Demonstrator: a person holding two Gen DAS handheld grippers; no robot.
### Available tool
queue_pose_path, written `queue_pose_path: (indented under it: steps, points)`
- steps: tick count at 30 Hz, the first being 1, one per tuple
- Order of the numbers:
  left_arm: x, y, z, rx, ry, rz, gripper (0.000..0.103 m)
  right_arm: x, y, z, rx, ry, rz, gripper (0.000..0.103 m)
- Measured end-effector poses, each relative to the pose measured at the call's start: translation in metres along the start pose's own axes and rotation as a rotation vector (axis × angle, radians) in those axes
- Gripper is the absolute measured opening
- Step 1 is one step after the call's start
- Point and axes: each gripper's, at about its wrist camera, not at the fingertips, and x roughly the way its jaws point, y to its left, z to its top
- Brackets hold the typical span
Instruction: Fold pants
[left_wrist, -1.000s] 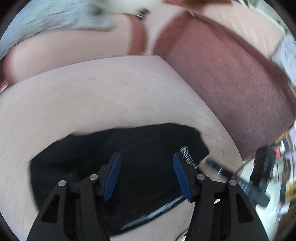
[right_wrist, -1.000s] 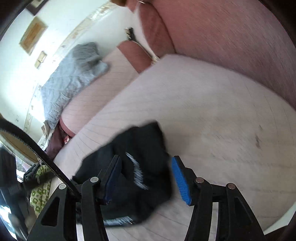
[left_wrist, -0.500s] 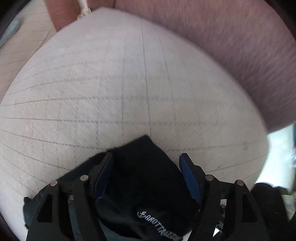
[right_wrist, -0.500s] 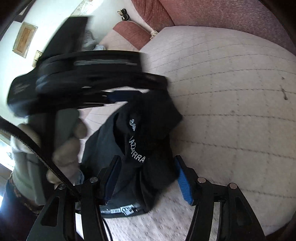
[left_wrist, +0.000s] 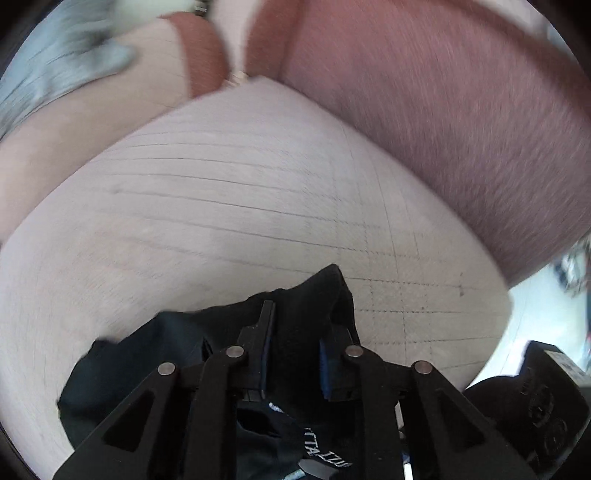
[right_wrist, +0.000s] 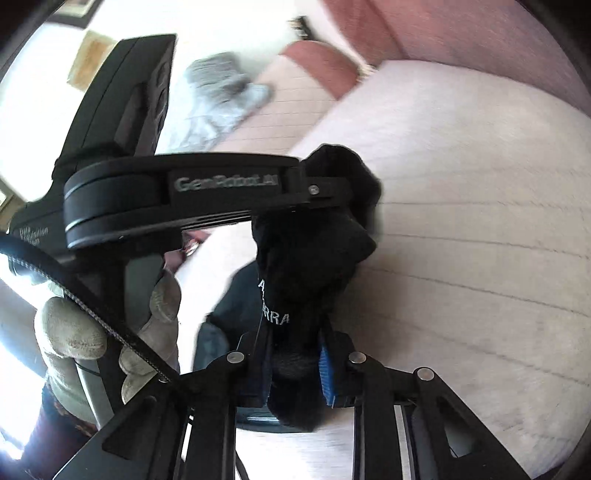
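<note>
The black pants (left_wrist: 173, 347) with white lettering lie bunched on a pale quilted sofa seat (left_wrist: 221, 206). My left gripper (left_wrist: 295, 354) is shut on a fold of the pants near their top edge. In the right wrist view my right gripper (right_wrist: 295, 365) is shut on another bunch of the pants (right_wrist: 314, 258), lifted off the seat. The left gripper's black body (right_wrist: 177, 195) crosses that view from the left, gripping the same cloth higher up, held by a gloved hand (right_wrist: 74, 332).
A reddish-brown sofa backrest (left_wrist: 461, 110) rises behind the seat. A second sofa with a grey blanket (right_wrist: 221, 96) stands at the far left. The seat's right edge (left_wrist: 506, 310) drops to the floor. Picture frames (right_wrist: 92, 55) hang on the wall.
Both grippers have closed on the pants. The bunched cloth has been lifted between them, and the left gripper has moved in close to the right.
</note>
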Motion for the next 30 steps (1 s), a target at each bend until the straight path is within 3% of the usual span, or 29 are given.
queue_pose_path:
  steps: [5, 10, 19, 21, 24, 26, 30]
  points:
    - [-0.052, 0.078, -0.040, -0.198, -0.110, -0.046, 0.019, 0.027, 0.062, -0.011, -0.149, 0.079, 0.039, 0.023]
    - [-0.084, 0.158, -0.102, -0.397, -0.194, -0.089, 0.019, 0.069, 0.120, -0.036, -0.304, 0.201, 0.061, 0.022]
    - [-0.072, 0.253, -0.186, -0.696, -0.247, -0.201, 0.019, 0.166, 0.175, -0.076, -0.465, 0.405, 0.035, 0.022]
    - [-0.067, 0.269, -0.197, -0.738, -0.244, -0.224, 0.026, 0.182, 0.176, -0.086, -0.483, 0.438, 0.033, 0.023]
    - [-0.058, 0.292, -0.213, -0.810, -0.238, -0.277, 0.039, 0.208, 0.177, -0.089, -0.509, 0.471, 0.022, 0.031]
    - [-0.054, 0.307, -0.226, -0.857, -0.232, -0.336, 0.047, 0.207, 0.182, -0.093, -0.525, 0.477, 0.029, 0.043]
    - [-0.069, 0.330, -0.247, -0.910, -0.258, -0.377, 0.047, 0.179, 0.194, -0.102, -0.577, 0.469, 0.037, 0.058]
